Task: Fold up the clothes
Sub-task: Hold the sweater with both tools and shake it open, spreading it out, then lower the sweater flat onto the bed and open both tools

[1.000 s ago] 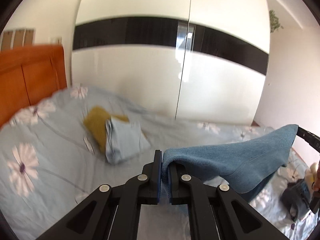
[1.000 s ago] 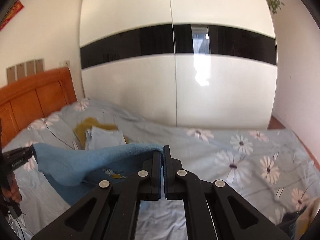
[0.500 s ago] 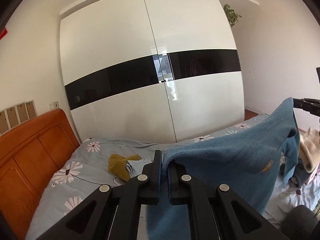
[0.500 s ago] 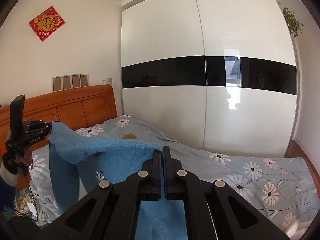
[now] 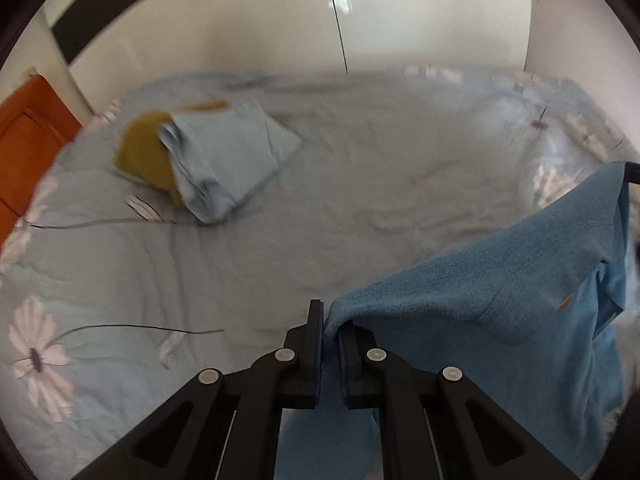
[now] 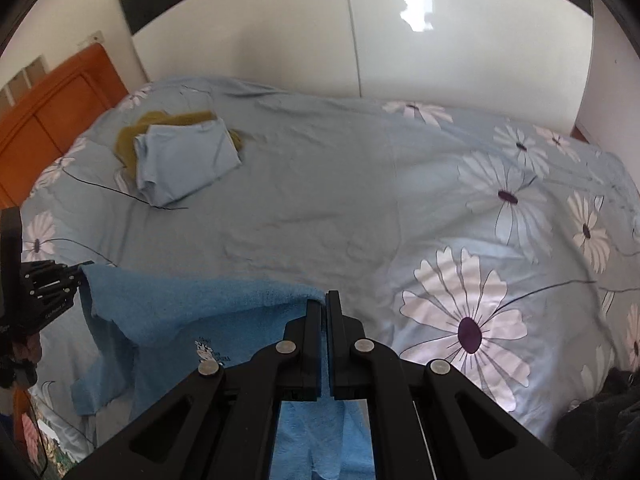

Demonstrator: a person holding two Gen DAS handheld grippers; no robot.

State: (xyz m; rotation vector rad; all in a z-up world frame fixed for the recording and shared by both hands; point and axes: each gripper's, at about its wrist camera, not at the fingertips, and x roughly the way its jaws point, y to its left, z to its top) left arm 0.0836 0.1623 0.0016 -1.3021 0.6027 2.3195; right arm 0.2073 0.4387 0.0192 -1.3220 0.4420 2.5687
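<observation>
A blue fleece garment (image 5: 500, 304) hangs stretched between my two grippers above the bed. My left gripper (image 5: 330, 322) is shut on one top corner of it. My right gripper (image 6: 324, 305) is shut on the other top corner; the garment (image 6: 192, 312) runs from it leftward to the left gripper (image 6: 76, 278), seen at the left edge. The cloth droops below both grippers, with a small printed patch facing the right wrist camera. The right gripper's tip (image 5: 632, 172) shows at the right edge of the left wrist view.
A folded light-blue garment (image 6: 184, 160) lies on a mustard one (image 6: 132, 140) at the far left of the flowered bed cover (image 6: 360, 208). An orange headboard (image 6: 48, 120) stands left, a white wardrobe (image 6: 280, 40) behind. Dark clothes (image 6: 600, 420) lie at the near right.
Both grippers have swung from high and level down toward the bed, carrying the blue garment lower; the views now look at the bed cover instead of the wardrobe.
</observation>
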